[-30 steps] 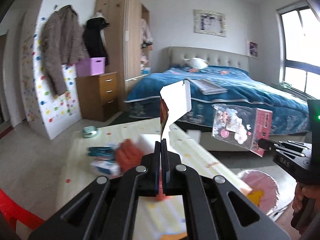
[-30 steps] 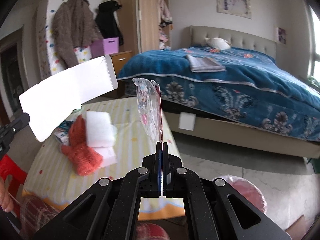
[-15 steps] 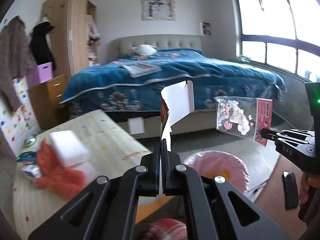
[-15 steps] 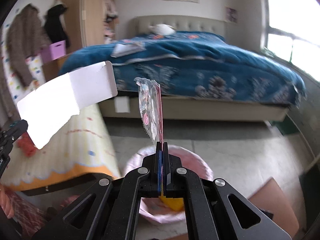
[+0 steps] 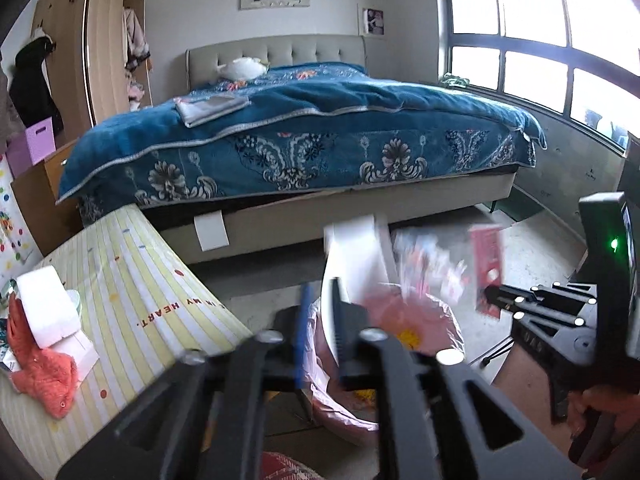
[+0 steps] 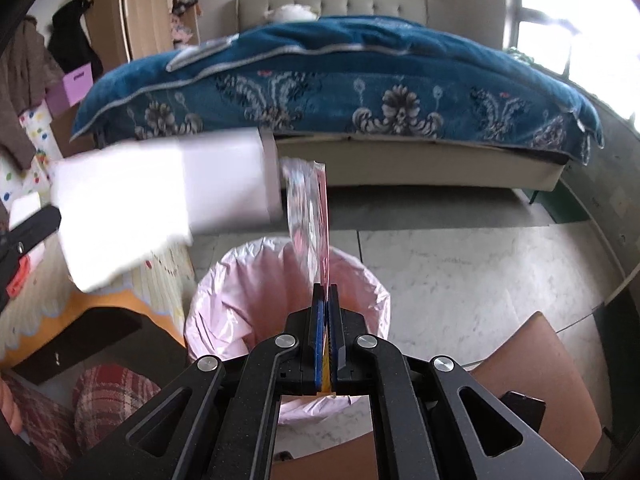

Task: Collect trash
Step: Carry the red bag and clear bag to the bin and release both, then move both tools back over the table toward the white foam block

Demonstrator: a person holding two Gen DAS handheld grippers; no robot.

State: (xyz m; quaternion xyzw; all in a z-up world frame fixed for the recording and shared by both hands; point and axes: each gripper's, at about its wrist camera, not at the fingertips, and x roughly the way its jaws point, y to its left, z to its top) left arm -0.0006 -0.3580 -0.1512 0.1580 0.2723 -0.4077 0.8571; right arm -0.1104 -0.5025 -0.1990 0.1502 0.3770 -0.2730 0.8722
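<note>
1. The left claw has its jaws opening; the blurred white cardboard box flap lies against the right-hand finger, with a clear gap to the blue-padded left one, so no grip shows.
2. The right claw has its jaws just starting to part, and the clear plastic wrapper with a red edge stands upright between the pads, which look barely off it.
3. Directly below and ahead of both claws sits the round bin lined with a pink plastic bag; something yellow lies inside it.
4. In the right wrist view the white flap hangs to the left of the right claw, its end touching or just overlapping the wrapper.
5. To the left of the left claw, the striped yellow tabletop carries a white foam block and an orange knitted cloth.
6. Beyond both claws stands a bed with a blue patterned quilt.
</note>
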